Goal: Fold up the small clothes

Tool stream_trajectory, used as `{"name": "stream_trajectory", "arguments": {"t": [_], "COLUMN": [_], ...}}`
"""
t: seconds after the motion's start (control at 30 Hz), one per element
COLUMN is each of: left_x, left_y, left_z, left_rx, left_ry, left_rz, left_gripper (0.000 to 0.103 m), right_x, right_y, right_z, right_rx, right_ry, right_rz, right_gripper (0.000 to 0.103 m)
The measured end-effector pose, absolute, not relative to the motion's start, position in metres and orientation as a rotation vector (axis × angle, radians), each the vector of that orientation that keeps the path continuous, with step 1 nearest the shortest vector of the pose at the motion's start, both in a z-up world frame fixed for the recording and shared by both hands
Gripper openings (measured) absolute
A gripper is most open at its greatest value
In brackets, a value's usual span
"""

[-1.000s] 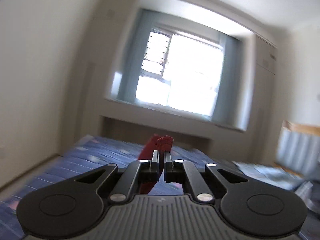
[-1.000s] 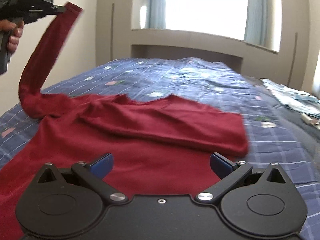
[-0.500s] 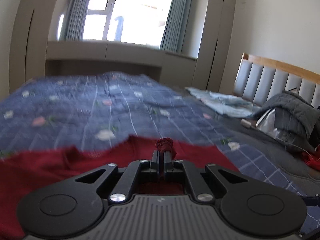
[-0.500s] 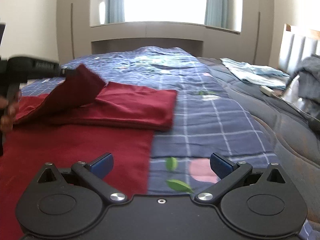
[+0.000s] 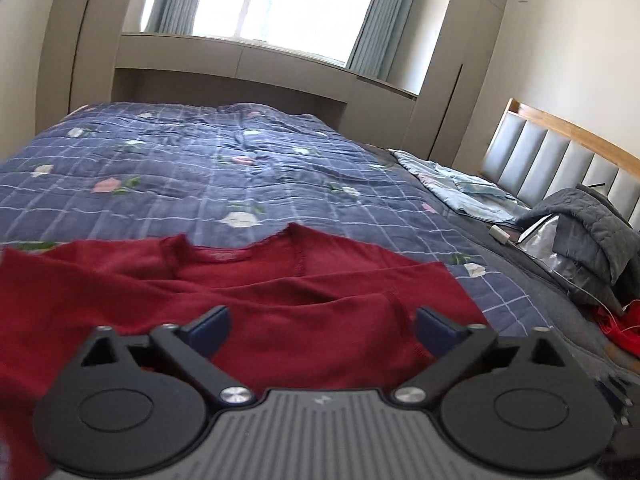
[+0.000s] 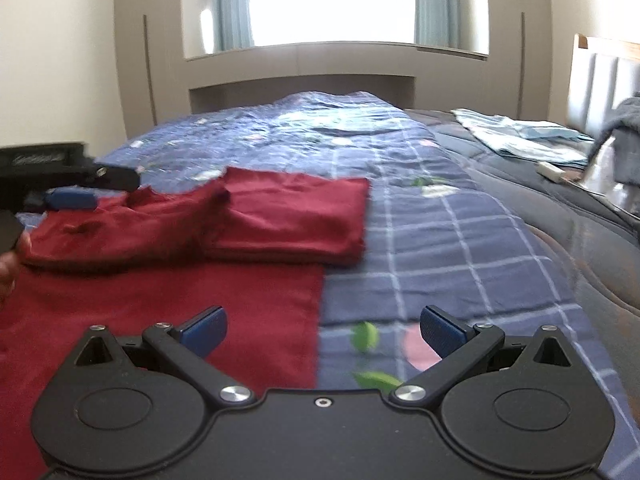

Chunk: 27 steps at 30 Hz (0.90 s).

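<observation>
A dark red long-sleeved top (image 5: 280, 304) lies flat on the blue checked bedspread (image 5: 200, 168), neckline away from me, both sleeves folded across its chest. My left gripper (image 5: 323, 326) is open and empty just above the folded sleeve. In the right wrist view the top (image 6: 180, 276) lies left of centre and the left gripper's blue finger (image 6: 72, 198) shows at the far left. My right gripper (image 6: 323, 326) is open and empty, low over the top's right edge and the bedspread (image 6: 460, 248).
A light blue folded cloth (image 5: 468, 188) lies at the bed's right side. A grey jacket (image 5: 588, 232) and a red item (image 5: 616, 324) lie by the padded headboard (image 5: 560, 156). Wardrobes and a window bench stand beyond the bed.
My left gripper carried the sleeve down from high up, laid it across the top's chest and opened, letting go. The right gripper stayed open and shifted rightward.
</observation>
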<state>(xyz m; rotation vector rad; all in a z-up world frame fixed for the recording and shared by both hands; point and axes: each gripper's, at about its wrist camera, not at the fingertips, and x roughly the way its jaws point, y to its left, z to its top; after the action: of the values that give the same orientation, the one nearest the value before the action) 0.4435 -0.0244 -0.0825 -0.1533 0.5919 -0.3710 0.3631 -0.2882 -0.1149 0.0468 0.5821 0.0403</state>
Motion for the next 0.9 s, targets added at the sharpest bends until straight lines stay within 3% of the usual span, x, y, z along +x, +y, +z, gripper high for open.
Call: {"name": "stream_trajectory", "arguments": {"t": [0.17,0.4,0.5,0.57,0.6,0.63,0.67,0.73,0.9], "left_x": [0.422,0.404,0.401,0.399,0.398,0.398,0.399,0.398,0.399], "left_y": [0.025,0.109,0.137,0.152,0.157,0.161,0.164,0.168,0.168], "left_z": [-0.079,-0.092,-0.101,-0.106,-0.109,-0.111,-0.113,-0.115,-0.113], "left_rx": [-0.111,-0.128,-0.152,-0.153,-0.149,-0.142,-0.135,-0.123,-0.127], "left_ry": [0.596,0.635,0.661,0.669,0.673,0.677,0.681,0.684,0.672], "left_rz": [-0.235,0.037,0.113,0.137,0.143,0.143,0.139,0.131,0.084], "left_gripper": [0.103,0.103,0.103,0.103,0.103,0.103,0.103,0.103,0.103], "right_x": [0.394,0.46,0.483,0.49,0.491,0.492,0.492,0.491,0.496], "right_y": [-0.275,-0.244,-0.237,-0.233,-0.23,-0.227,-0.225,-0.225,-0.233], "right_z": [-0.107,-0.104,-0.11,-0.113,-0.113,-0.112,-0.109,-0.099,-0.062], "right_rx": [0.141,0.149,0.168,0.166,0.151,0.132,0.116,0.096,0.077], "right_ry": [0.585,0.6,0.633,0.647,0.648,0.644,0.639,0.601,0.493], "right_rz": [0.191,0.286,0.285,0.275,0.268,0.266,0.268,0.27,0.239], "right_gripper": [0.1,0.084,0.069,0.043,0.035,0.018,0.01,0.002,0.002]}}
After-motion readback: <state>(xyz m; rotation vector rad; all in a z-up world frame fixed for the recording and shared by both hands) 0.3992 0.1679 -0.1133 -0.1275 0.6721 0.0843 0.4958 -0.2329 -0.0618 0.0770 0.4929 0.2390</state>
